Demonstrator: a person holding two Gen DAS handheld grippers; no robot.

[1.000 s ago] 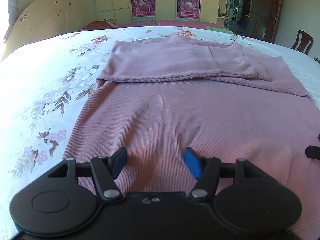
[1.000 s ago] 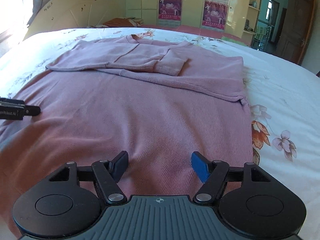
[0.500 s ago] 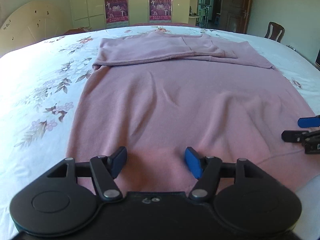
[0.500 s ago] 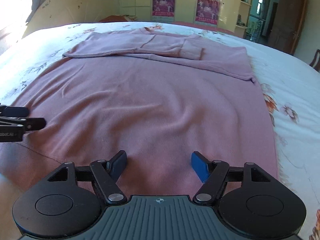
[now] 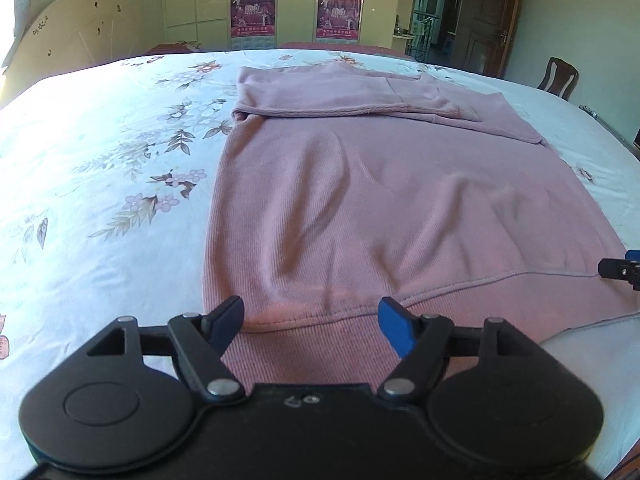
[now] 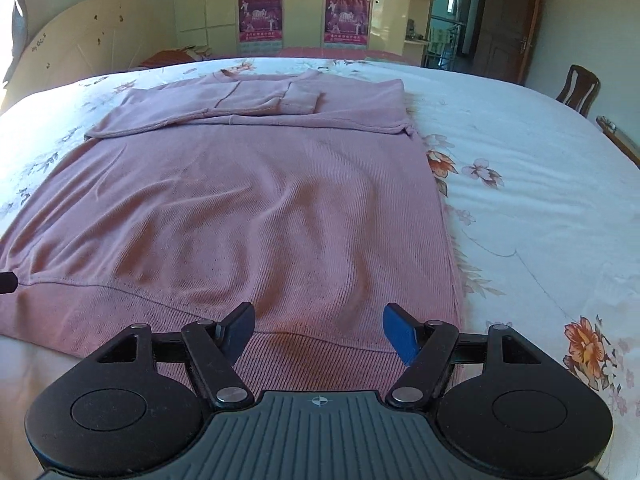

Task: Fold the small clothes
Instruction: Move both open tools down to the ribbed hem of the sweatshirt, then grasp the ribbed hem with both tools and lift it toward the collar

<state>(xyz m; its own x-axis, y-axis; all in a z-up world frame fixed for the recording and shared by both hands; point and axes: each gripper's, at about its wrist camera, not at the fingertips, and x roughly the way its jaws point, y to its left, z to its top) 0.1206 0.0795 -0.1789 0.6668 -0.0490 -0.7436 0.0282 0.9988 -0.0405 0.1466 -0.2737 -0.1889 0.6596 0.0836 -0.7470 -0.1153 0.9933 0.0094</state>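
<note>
One pink sweater (image 5: 360, 208) lies flat on the flowered bedsheet (image 5: 100, 200), its ribbed hem (image 5: 320, 344) nearest both cameras and its neckline at the far end. Both sleeves (image 6: 248, 100) are folded across the chest, one cuff (image 6: 300, 98) resting on top of the other sleeve. Shallow wrinkles run lengthwise down the body of the sweater.

Left gripper (image 5: 312, 318): fingers spread wide, nothing between them, hovering over the sweater's hem near its left corner. The blue pads (image 5: 394, 320) sit just above the ribbing; whether they touch the fabric cannot be told.

Right gripper (image 6: 318, 328): fingers likewise spread wide and holding nothing, poised over the hem near the sweater's right corner. Its tip also shows in the left wrist view (image 5: 620, 269), at the sweater's right edge along the hem seam.

Beyond the sweater's far end: a cream wardrobe (image 6: 304, 4) carrying two magenta posters (image 6: 260, 16). To the far left of the sweater, a curved pale headboard (image 5: 68, 36). To its far right, a dark wooden door (image 6: 508, 20) and a wooden chair (image 6: 580, 88).
</note>
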